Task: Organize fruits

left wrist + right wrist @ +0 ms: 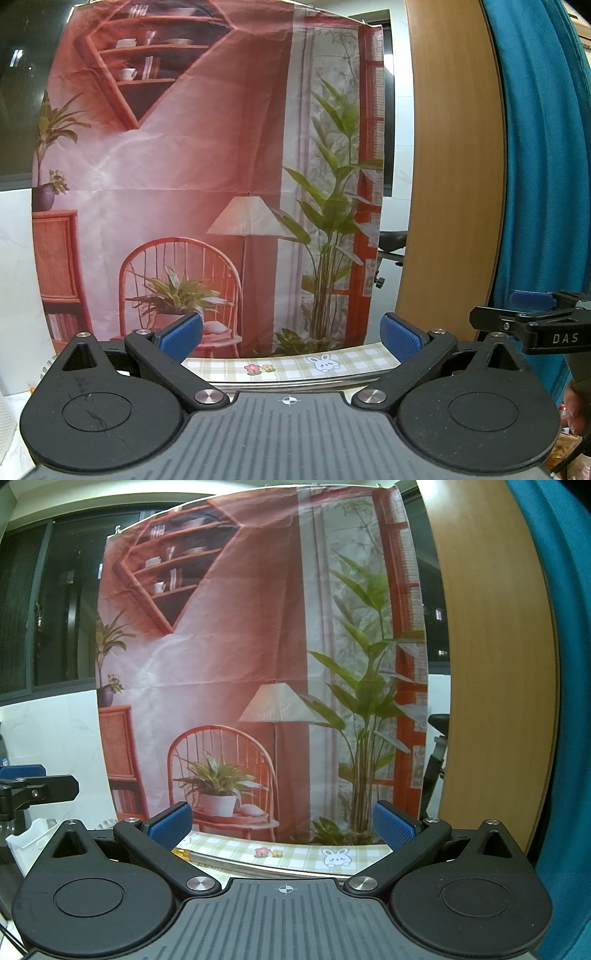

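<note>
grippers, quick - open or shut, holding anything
Left hand-held gripper: open, holding nothing.
Right hand-held gripper: open, holding nothing.

Beyond the black left tool with blue pads, the counter wears green-and-cream check with bunny and flower prints; behind it, a red-pink backdrop, teal curtain.
</note>
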